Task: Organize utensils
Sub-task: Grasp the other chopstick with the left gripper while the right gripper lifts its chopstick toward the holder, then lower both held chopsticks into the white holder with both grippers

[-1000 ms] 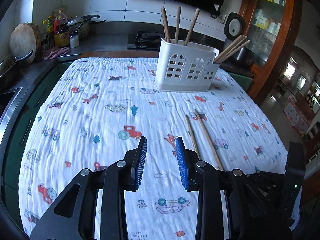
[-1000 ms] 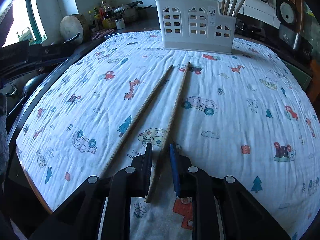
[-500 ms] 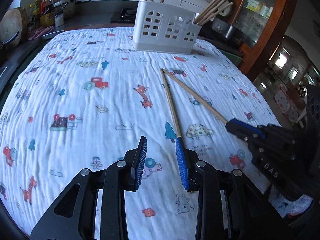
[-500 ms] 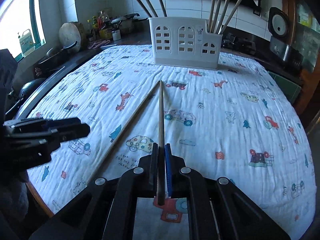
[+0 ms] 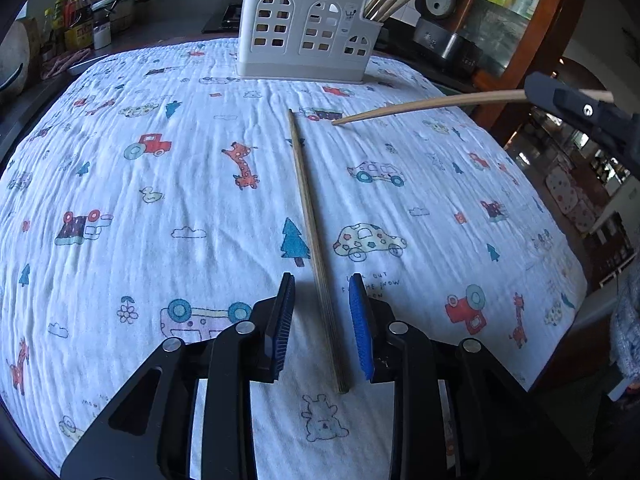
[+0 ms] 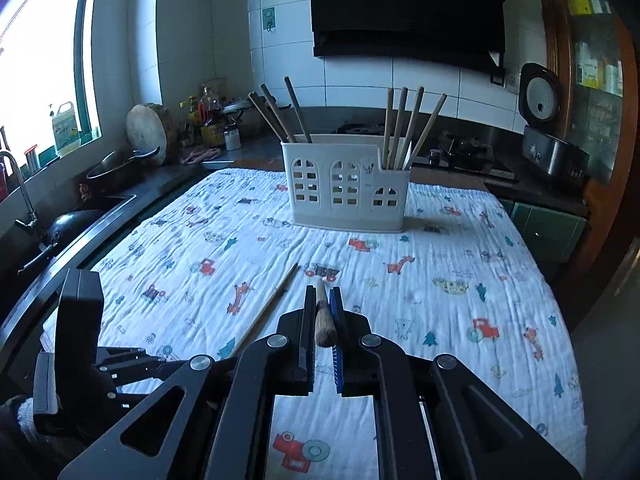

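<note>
Right gripper [image 6: 323, 300] clamped on a raised chopstick [image 5: 432, 106], left gripper [image 5: 321, 280] closing around a second chopstick [image 5: 310, 216] without touching it, on the printed cloth [image 5: 160, 200], both near the white utensil holder [image 5: 306, 36]

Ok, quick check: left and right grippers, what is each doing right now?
Left gripper: closing around the chopstick on the cloth, pads not touching it yet.
Right gripper: shut on a lifted chopstick.

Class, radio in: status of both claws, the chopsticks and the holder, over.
Right claw shut on one wooden chopstick, lifted. Left claw closing around second wooden chopstick, flat on the printed cloth. White plastic holder ahead, path clear.
</note>
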Action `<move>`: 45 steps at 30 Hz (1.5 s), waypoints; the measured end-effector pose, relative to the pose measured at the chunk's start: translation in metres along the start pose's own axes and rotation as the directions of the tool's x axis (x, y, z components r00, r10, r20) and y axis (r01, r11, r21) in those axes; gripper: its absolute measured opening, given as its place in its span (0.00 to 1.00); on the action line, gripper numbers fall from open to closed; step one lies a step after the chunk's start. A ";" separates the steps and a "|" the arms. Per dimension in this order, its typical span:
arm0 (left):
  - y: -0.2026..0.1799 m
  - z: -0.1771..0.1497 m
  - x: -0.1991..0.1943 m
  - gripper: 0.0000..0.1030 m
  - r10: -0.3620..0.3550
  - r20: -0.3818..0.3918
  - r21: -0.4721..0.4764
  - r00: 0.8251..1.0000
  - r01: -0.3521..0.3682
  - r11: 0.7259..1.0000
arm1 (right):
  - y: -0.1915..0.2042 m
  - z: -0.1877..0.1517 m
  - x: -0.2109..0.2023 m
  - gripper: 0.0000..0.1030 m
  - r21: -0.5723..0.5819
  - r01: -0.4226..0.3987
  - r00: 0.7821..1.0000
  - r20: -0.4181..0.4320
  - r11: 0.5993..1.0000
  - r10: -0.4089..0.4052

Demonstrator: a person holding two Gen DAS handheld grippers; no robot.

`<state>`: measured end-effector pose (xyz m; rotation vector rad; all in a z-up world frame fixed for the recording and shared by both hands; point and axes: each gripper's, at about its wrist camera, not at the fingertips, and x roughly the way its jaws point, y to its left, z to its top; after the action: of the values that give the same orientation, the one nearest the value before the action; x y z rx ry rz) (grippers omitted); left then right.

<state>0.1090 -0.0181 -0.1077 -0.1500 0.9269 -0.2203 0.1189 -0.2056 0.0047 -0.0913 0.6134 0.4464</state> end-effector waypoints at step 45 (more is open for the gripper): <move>-0.012 0.291 -0.116 0.05 0.122 0.058 0.386 0.991 -0.135 0.913 | -0.096 0.275 0.005 0.06 -0.015 0.045 0.960 0.278 0.999 -0.039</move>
<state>0.2742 0.0097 0.1573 0.2755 0.8401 -0.2749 0.3113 -0.2314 0.2217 -0.0607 0.3297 0.4153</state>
